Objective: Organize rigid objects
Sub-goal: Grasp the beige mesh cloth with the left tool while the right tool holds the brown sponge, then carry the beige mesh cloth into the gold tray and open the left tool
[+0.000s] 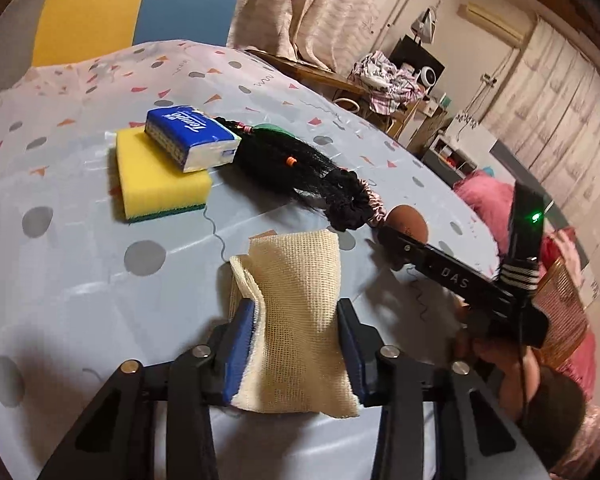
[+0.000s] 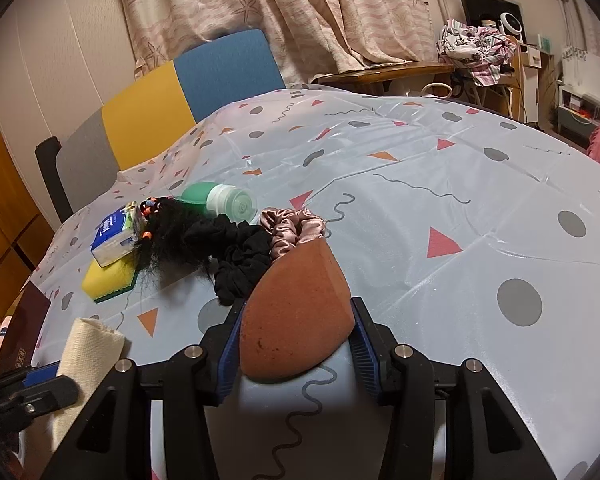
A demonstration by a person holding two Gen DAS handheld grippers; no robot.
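Observation:
A folded cream mesh cloth (image 1: 296,276) sits between the blue pads of my left gripper (image 1: 294,314), which is shut on it just above the table. My right gripper (image 2: 296,312) is shut on a reddish-brown egg-shaped makeup sponge (image 2: 296,300). In the left wrist view that sponge (image 1: 408,222) shows at the tip of the right gripper, right of the cloth. In a cluster on the table lie a yellow-green scrub sponge (image 1: 156,180) with a blue tissue pack (image 1: 192,138) on top, a black hairpiece (image 1: 284,164), a black scrunchie (image 1: 346,200), a pink scrunchie (image 2: 292,226) and a green bottle (image 2: 220,200).
The table wears a pale blue patterned plastic cloth (image 2: 440,208). A yellow and blue chair (image 2: 172,92) stands at its far side. A wooden side table (image 2: 384,70) with clothes and a pink cushion (image 1: 488,196) are beyond the right edge. A dark booklet (image 2: 24,328) lies at the left edge.

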